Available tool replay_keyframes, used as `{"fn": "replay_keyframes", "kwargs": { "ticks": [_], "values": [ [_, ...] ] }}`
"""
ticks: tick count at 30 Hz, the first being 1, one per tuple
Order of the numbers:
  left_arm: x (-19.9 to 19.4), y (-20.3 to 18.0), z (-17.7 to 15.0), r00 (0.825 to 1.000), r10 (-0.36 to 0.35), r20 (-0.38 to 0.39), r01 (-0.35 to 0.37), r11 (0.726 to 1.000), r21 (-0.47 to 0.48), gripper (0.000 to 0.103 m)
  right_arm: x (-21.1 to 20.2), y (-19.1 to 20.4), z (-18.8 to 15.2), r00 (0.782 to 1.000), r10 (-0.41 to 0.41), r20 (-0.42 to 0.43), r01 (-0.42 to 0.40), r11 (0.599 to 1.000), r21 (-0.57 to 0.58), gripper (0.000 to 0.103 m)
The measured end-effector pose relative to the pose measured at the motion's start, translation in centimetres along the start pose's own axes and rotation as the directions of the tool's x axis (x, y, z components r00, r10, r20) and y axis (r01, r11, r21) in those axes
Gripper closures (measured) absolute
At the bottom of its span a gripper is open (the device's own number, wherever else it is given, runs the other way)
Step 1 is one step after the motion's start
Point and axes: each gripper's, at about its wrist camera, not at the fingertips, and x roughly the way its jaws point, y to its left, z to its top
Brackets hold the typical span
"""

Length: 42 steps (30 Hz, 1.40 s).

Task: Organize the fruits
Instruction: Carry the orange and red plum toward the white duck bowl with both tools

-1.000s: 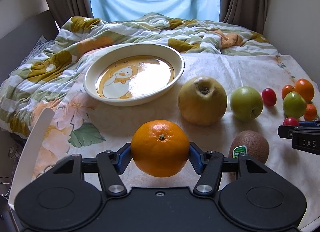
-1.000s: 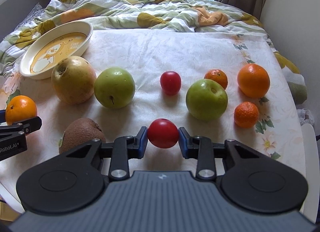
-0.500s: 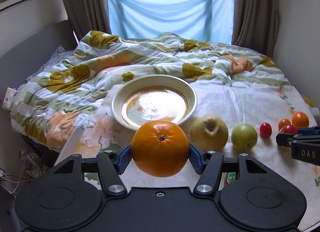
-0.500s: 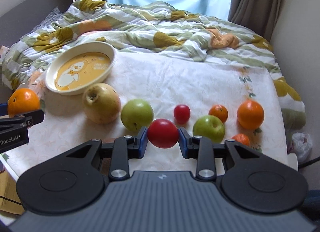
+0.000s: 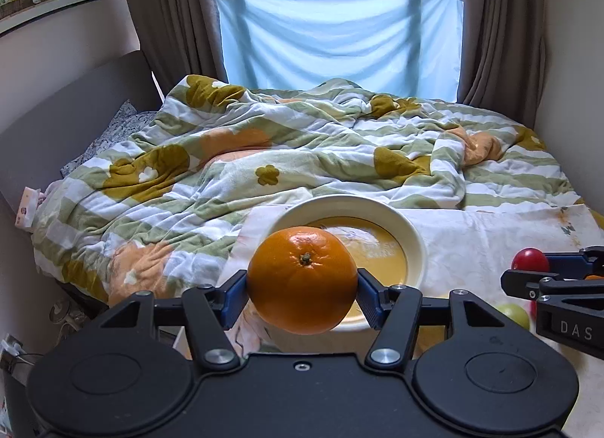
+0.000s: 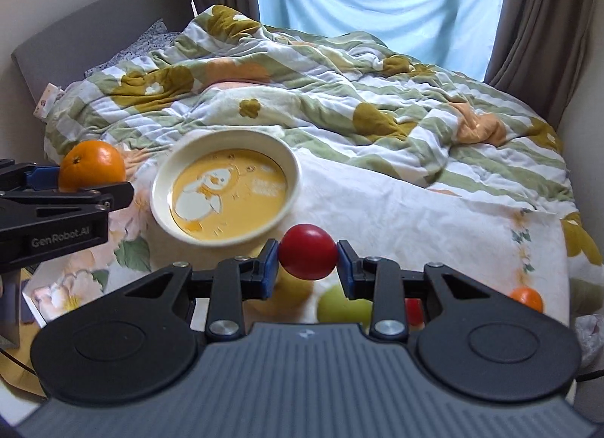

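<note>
My left gripper (image 5: pixel 302 287) is shut on a large orange (image 5: pixel 302 279) and holds it in the air just in front of the cream bowl (image 5: pixel 407 234) with a yellow duck picture. My right gripper (image 6: pixel 307 257) is shut on a small red tomato (image 6: pixel 307 251), held up near the bowl's (image 6: pixel 166 181) front right rim. The orange (image 6: pixel 92 166) and left gripper show at the left of the right wrist view. The tomato (image 5: pixel 528 258) and right gripper show at the right of the left wrist view.
A green apple (image 6: pixel 339 308), a yellowish pear (image 6: pixel 290 287), a red tomato (image 6: pixel 413 309) and a small orange (image 6: pixel 526 296) lie on the white cloth (image 6: pixel 415 211) below my right gripper, partly hidden. A rumpled flowered duvet (image 5: pixel 302 151) covers the bed behind the bowl.
Both grippers have risen and tilted up with their fruit still held. The bowl now sits closer under them and most fruits on the cloth have dropped out of view.
</note>
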Motion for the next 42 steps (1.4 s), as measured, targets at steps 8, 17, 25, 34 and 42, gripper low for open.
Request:
{"fn": "replay_keyframes", "kwargs": {
  "ticks": [8, 17, 25, 34, 42],
  "values": [
    [5.2, 2.1, 2.5, 0.999, -0.038, -0.029, 0.039, 0.998, 0.044, 0.039, 4.5, 2.2, 3.4, 0.999, 0.022, -0.028, -0.021, 0.999, 0.04, 0.055],
    [11.8, 2.0, 4.4, 0.991, -0.103, -0.079, 0.112, 0.988, 0.11, 0.039, 9.5, 2.3, 6.1, 0.999, -0.017, -0.05, 0.021, 0.996, 0.084, 0.055],
    [16.8, 0.1, 5.1, 0.98, -0.155, -0.127, 0.176, 0.968, 0.178, 0.039, 13.5, 1.2, 7.4, 0.995, -0.058, -0.083, 0.068, 0.989, 0.131, 0.055],
    [19.4, -1.8, 4.7, 0.972, -0.178, -0.155, 0.213, 0.944, 0.253, 0.039, 15.5, -0.3, 7.5, 0.989, -0.092, -0.117, 0.112, 0.978, 0.175, 0.055],
    [19.7, -2.1, 4.6, 0.972, -0.187, -0.139, 0.219, 0.94, 0.263, 0.02, 15.8, -1.0, 7.3, 0.986, -0.106, -0.131, 0.131, 0.972, 0.197, 0.055]
  ]
}}
